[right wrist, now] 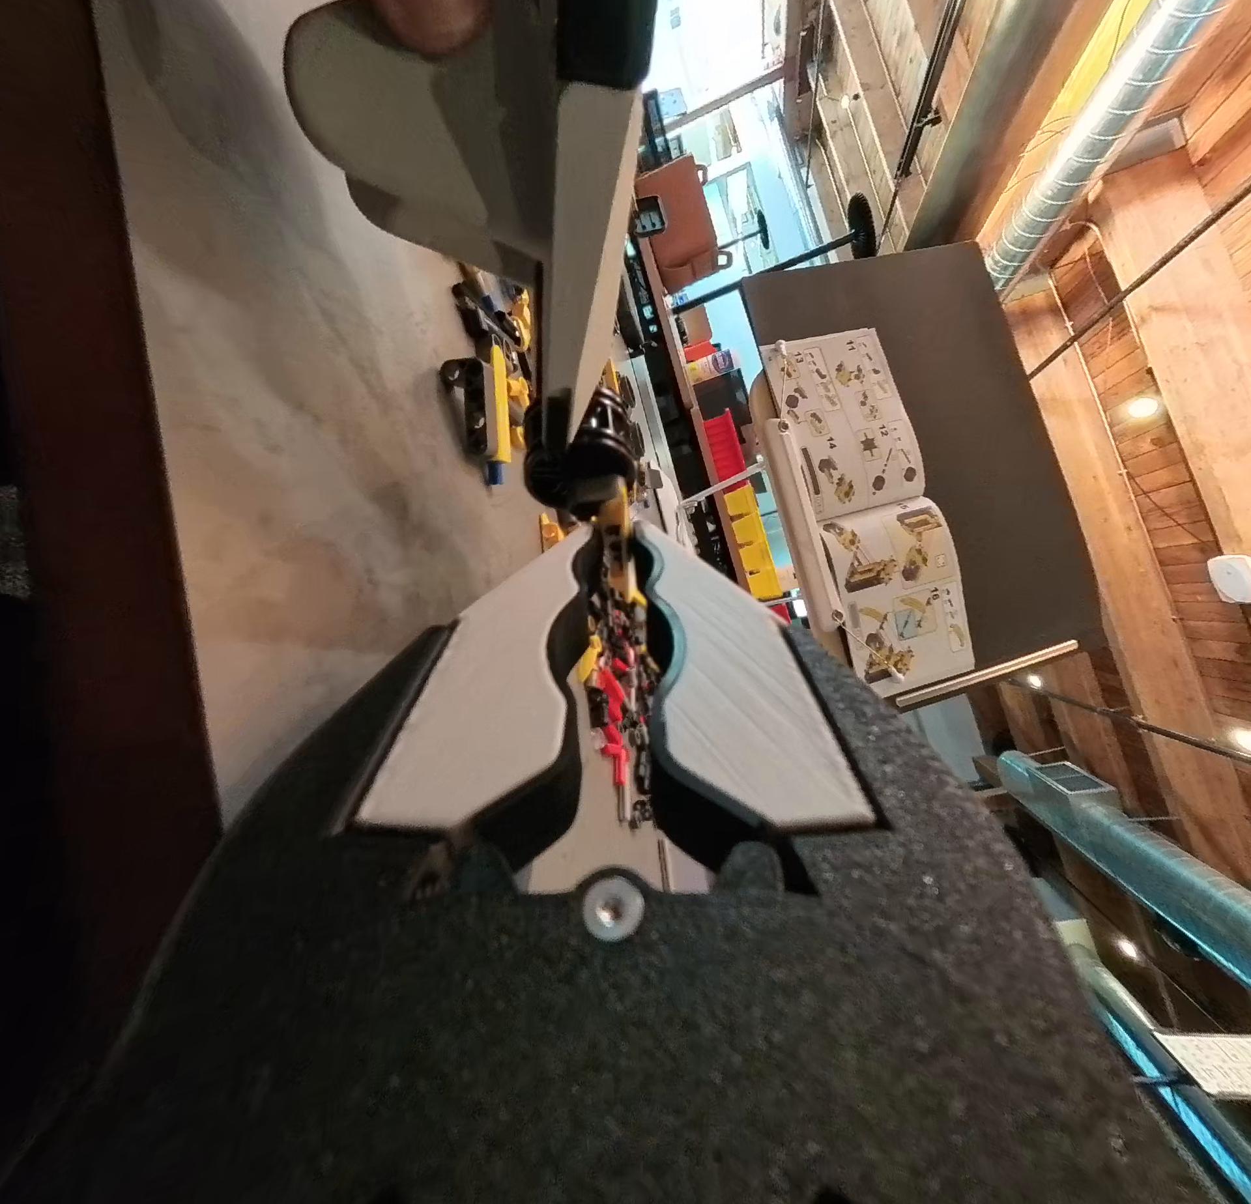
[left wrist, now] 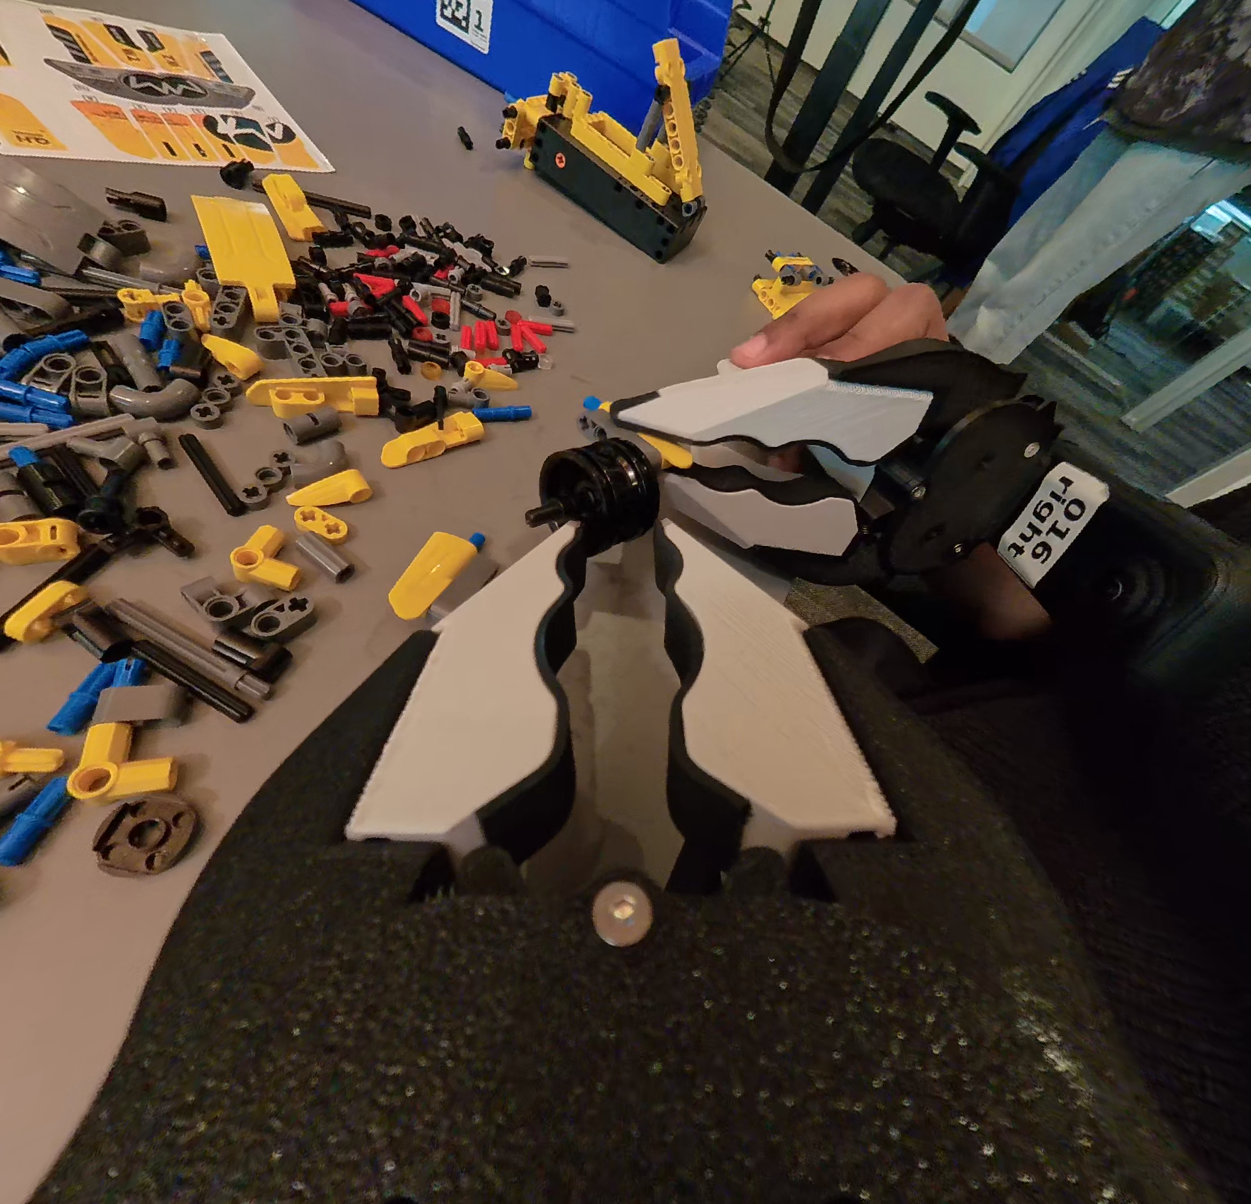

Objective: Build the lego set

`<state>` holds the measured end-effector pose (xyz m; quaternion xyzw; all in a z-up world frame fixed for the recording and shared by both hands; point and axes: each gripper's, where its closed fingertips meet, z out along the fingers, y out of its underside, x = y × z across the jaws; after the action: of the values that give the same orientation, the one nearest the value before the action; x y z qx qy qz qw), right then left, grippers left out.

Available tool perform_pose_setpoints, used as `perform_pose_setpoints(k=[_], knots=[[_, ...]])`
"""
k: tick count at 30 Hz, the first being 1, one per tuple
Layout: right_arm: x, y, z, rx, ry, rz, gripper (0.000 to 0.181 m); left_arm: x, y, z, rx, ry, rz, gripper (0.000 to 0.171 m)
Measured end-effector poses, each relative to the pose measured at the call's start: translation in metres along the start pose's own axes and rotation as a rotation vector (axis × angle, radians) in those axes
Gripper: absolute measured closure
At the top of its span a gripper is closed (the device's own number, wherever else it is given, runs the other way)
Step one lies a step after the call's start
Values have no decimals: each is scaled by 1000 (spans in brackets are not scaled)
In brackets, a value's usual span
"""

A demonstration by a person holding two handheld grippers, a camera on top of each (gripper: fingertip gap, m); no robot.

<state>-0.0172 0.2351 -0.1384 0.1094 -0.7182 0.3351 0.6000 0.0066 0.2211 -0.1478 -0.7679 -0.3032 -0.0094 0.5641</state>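
Left tongs (left wrist: 612,528): tips clamped on a black pulley wheel (left wrist: 602,488) with a short black axle poking out, held above the counter (left wrist: 420,176) near its right edge.
Right tongs (right wrist: 609,542): closed on a yellow beam piece (right wrist: 619,528) that joins the wheel; seen side-on in the left wrist view, rolled onto their side, a hand (left wrist: 839,322) on top.
Pose: the two tongs meet almost at right angles, tip to tip.
Risk: both grips are at the very tips, so a twist or a push off the axle's line could pop the wheel loose, in my judgement.
Loose parts (left wrist: 271,386): yellow, grey, blue, red pieces spread over the counter's left side.
Farther: partly built yellow-and-black model (left wrist: 609,156), sticker sheet (left wrist: 135,88), blue bin (left wrist: 541,14) at the far edge.
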Motion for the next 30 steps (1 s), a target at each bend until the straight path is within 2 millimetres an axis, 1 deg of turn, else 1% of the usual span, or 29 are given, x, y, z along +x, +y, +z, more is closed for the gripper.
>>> perform_pose_setpoints(k=[17,20,27,30], knots=[[11,-2,-4,23,70,20,172,1,-4,-3,23,41,-57,153],[14,-1,-5,20,84,27,172,1,-3,-2,13,40,-55,156],[11,-1,-3,18,61,35,173,1,-3,-3,19,37,-36,156],[8,-1,-2,18,25,46,173,3,-2,-2,14,38,-23,156]])
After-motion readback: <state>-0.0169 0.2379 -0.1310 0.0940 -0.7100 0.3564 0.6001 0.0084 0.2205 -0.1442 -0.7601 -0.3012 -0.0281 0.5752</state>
